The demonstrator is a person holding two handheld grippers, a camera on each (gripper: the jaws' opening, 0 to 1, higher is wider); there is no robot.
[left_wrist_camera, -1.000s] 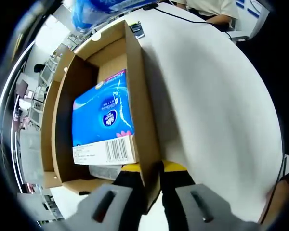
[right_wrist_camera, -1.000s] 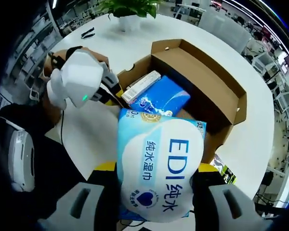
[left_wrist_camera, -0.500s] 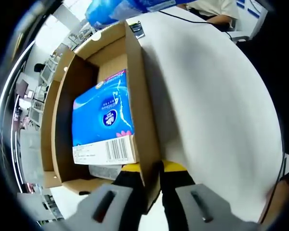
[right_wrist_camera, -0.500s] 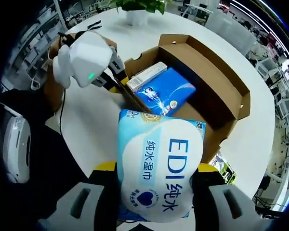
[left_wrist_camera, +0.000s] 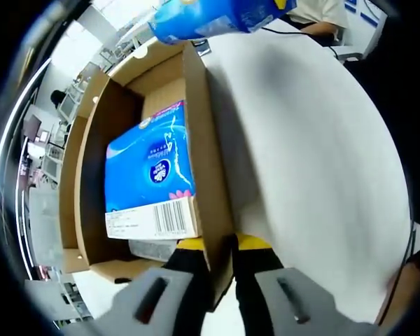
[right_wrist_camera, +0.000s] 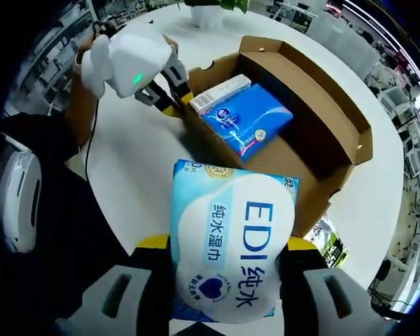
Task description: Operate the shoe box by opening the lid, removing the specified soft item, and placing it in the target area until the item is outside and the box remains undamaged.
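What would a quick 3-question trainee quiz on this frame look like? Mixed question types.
1. True or false: the wet-wipes pack lies inside the shoe box.
2. What is the left gripper clamped on?
A. box side wall
B. blue tissue pack
C. table
3. Fill in: the right gripper holds the ____.

Key: 1 false, it is held outside over the table; 2 A; 3 wet-wipes pack.

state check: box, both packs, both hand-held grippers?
shoe box: open, upright on table
wet-wipe pack: out of box, held above table
blue tissue pack: lying inside box
left hand-held gripper: clamped on box wall
right hand-held gripper: clamped on wet-wipe pack
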